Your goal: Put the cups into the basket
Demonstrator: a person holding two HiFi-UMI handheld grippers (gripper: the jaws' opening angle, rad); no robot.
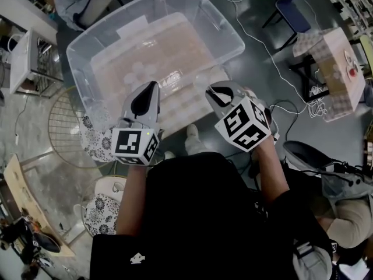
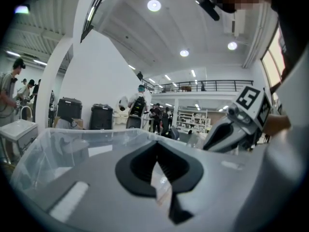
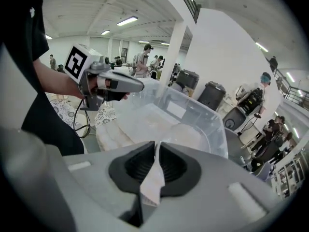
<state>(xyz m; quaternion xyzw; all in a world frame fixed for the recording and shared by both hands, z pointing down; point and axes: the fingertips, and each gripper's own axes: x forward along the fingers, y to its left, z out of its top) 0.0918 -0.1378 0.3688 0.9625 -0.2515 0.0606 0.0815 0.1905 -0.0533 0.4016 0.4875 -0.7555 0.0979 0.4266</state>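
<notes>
Left gripper: jaws pressed nearly together, pinching thin wall of clear cup, cup poking out toward 6 o'clock between the pads. Right gripper: likewise closed down on a sliver of pale cup, only a narrow slit between the black pads. Both held side by side at the near edge of the basket, left gripper at 9 o'clock of right gripper, tips pointing to 12 o'clock. Seen from the left gripper view, right gripper at 2 o'clock, well apart; from the right gripper view, left gripper at 10 o'clock, above the basket rim. Basket a large clear plastic bin, open-topped, pale round shapes on its floor blurred through the walls. Rows of stacked cups lying on their sides just outside the near wall, at 6 o'clock of the basket, under both grippers. Patterned cushion at 8 o'clock of left gripper. Blue chair at 1 o'clock, well apart.
</notes>
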